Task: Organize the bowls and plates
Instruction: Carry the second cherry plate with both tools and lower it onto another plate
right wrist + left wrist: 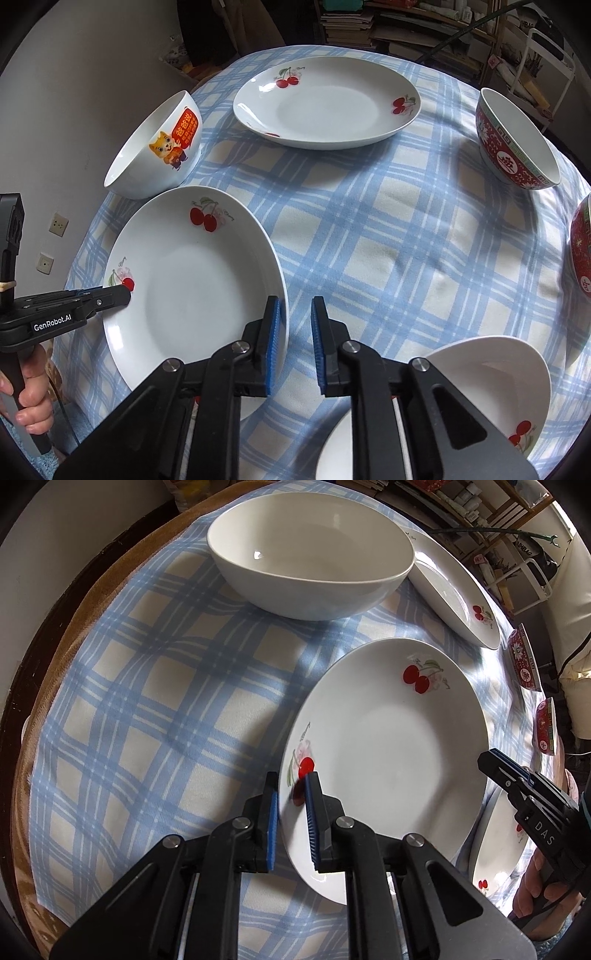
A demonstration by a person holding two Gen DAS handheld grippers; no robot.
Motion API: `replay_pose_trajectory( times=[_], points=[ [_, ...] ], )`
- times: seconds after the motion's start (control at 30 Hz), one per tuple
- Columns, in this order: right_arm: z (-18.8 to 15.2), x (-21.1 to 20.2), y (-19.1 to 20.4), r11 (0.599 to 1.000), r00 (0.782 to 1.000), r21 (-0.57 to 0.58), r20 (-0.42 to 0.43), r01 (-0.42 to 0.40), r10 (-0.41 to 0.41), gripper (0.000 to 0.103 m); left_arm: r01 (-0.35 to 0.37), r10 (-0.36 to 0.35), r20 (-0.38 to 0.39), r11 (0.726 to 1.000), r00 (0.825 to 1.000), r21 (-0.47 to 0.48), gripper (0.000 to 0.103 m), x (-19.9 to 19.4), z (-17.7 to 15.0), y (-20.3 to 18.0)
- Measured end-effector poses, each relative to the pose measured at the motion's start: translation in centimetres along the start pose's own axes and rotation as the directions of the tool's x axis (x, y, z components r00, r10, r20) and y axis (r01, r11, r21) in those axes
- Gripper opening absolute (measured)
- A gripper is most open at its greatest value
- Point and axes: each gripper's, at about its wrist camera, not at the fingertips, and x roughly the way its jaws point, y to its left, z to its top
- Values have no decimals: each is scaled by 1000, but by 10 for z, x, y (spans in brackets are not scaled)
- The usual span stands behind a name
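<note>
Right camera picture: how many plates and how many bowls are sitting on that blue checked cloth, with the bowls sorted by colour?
Plates with cherries: 3 (near plate, far plate, bottom plate, partly hidden by the fingers)
Red bowls: 2 (back red bowl, edge red bowl)
White bowls: 1 (cat bowl)
Total: 6

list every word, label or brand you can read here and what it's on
"GenRobot.AI": white print on the black left tool.
"DAS": partial white print on the black right tool.
Script beside the cherries on the white cherry-print plate: too small to read.
Chinese characters on the white cat-print bowl and the red patterned bowl: not legible.
</note>
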Motion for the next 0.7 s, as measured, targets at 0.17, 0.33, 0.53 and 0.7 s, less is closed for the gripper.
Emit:
replay_pose_trajectory(
  times=[0.17, 0.33, 0.53, 0.7],
  points=[
    [1, 4, 0, 1000, 1000, 16, -7, -21, 21, 21, 6, -6, -2, 1000, 1000, -6, 14, 1, 0, 0],
    [2, 7, -5, 997, 998, 42, -16, -59, 60, 21, 9, -9, -4, 1000, 1000, -9, 14, 1, 0, 1],
    [1, 9, -7, 995, 996, 49, -25, -82, 83, 19, 9, -9, -3, 1000, 1000, -9, 14, 1, 1, 2],
    [0, 12, 1, 997, 996, 14, -25, -82, 82, 8, 2, -2, 8, 1000, 1000, 3, 14, -1, 0, 0]
  ],
)
